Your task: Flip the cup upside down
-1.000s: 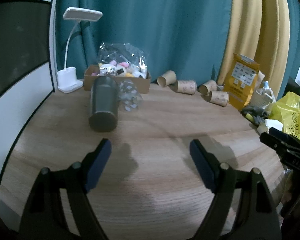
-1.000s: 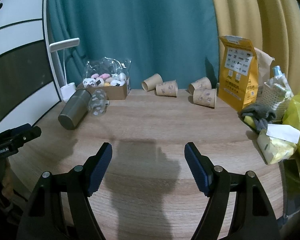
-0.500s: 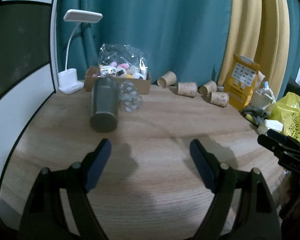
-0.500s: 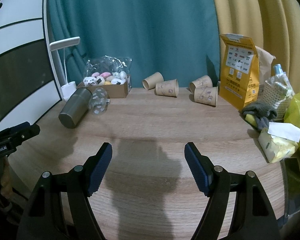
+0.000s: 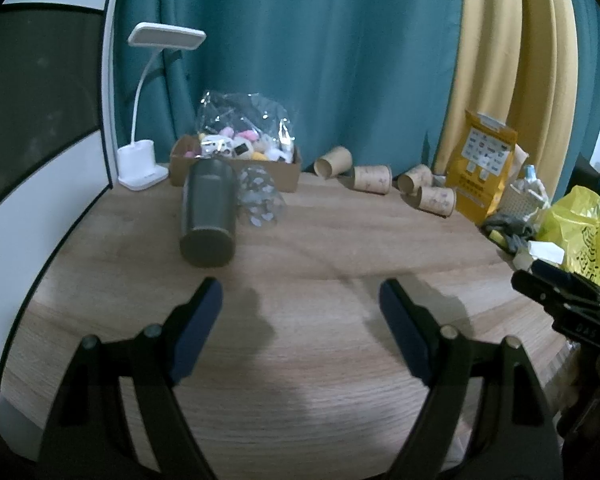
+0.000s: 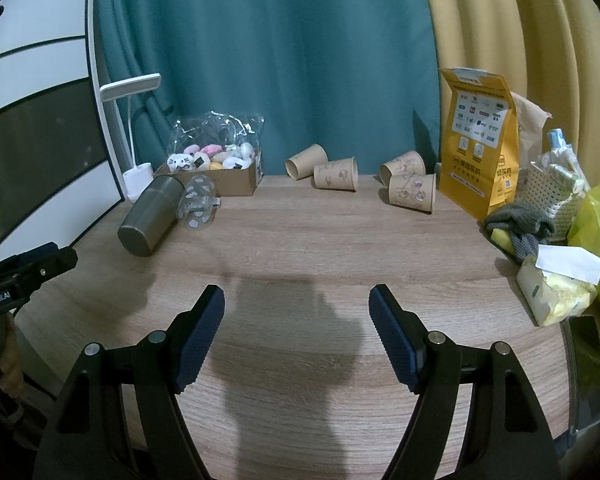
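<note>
Jaws of left gripper point(image 5: 300, 300) and right gripper point(image 6: 296, 306) gape empty; yellow bag point(image 6: 480, 160) print unreadable.

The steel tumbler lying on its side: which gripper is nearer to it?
Left. The steel tumbler lies just beyond the left gripper, near its left finger. The right gripper sits farther off, with the tumbler well to its left.

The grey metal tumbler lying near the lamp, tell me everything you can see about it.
The metal tumbler is a dull grey-green cylinder that looks like brushed steel, slightly tapered. It lies on its side on the wooden table, flat closed end toward the cameras, far end toward the cardboard box. A clear patterned cup lies against its side. Neither open gripper touches it, and its mouth is hidden.
</note>
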`<state>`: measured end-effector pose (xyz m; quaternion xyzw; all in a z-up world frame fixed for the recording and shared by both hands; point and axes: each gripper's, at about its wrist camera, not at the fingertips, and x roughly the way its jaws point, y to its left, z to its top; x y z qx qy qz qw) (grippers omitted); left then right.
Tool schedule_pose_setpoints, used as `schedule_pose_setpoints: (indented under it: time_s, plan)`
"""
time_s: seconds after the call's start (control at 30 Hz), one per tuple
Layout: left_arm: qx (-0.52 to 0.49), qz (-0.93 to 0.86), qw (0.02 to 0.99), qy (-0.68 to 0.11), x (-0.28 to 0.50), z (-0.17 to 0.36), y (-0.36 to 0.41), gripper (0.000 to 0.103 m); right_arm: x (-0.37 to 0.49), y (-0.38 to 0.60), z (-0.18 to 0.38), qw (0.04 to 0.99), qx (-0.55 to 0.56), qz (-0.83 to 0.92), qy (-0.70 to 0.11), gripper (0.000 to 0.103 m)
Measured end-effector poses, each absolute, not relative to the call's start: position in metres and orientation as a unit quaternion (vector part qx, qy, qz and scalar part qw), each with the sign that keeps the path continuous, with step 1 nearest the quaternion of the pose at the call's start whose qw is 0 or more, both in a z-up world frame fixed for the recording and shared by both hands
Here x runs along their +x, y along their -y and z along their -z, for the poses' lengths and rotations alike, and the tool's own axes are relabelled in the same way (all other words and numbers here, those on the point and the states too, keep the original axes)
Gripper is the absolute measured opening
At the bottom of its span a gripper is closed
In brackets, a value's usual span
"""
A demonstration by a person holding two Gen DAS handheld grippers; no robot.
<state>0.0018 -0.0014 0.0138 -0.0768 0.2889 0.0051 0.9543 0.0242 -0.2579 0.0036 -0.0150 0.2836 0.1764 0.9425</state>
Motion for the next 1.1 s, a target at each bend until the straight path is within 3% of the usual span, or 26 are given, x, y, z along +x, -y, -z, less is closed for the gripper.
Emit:
schedule_pose_setpoints:
  time_s: [1.1]
  plan:
    - [-0.074,-0.006,0.952,-0.298,0.0059,-0.0115,0.0043,0.082,0.0295,0.2555,-0.0052,0.94,-0.009,-0.179,-0.292,0.078]
